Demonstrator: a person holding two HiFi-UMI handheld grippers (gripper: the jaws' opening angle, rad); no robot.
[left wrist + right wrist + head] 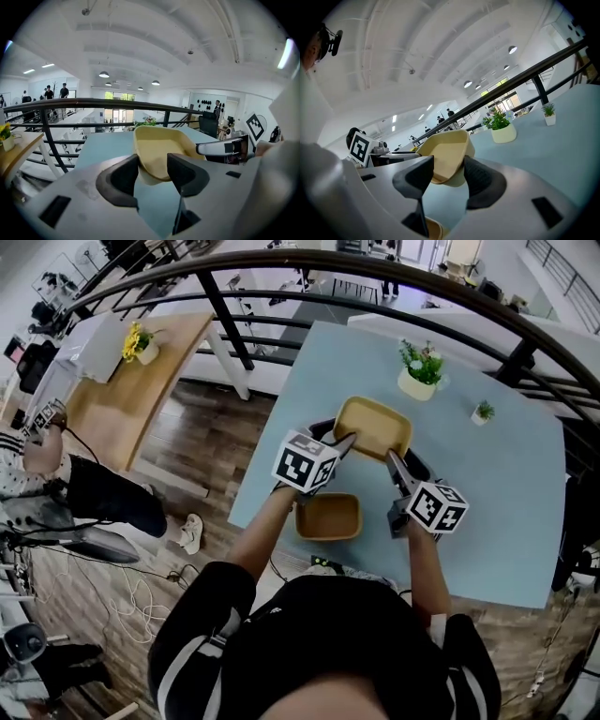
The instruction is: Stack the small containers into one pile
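A pale blue bench [506, 502] fills the head view, backed by a curved black railing [375, 263] along its far edge. A wooden table [122, 390] stands well apart, past the left edge. A person in a dark top leans over the near edge with a tool in each hand.

Both tools meet on a pale yellow container [373, 425], a shallow tray. It sits tilted over the middle of the bench and appears raised off the surface. The left hand-held gripper [347, 441] is clenched on the tray's near-left corner. In its own view, the jaws of the left hand-held gripper [153, 173] pinch the wall of the pale yellow container [159, 150]. The right hand-held gripper [394, 463] grasps the near-right corner. In the right gripper view the jaws of that gripper [449, 176] close on the tray's [443, 157] rim.

A second, darker tan container [328, 517] rests flat on the bench, close to the near edge. It lies between the person's forearms and just nearer than the held tray. Its rim [432, 230] shows low in the right gripper view.

A potted plant [420, 371] in a cream pot stands toward the far edge. A smaller potted plant [484, 412] is to its right.
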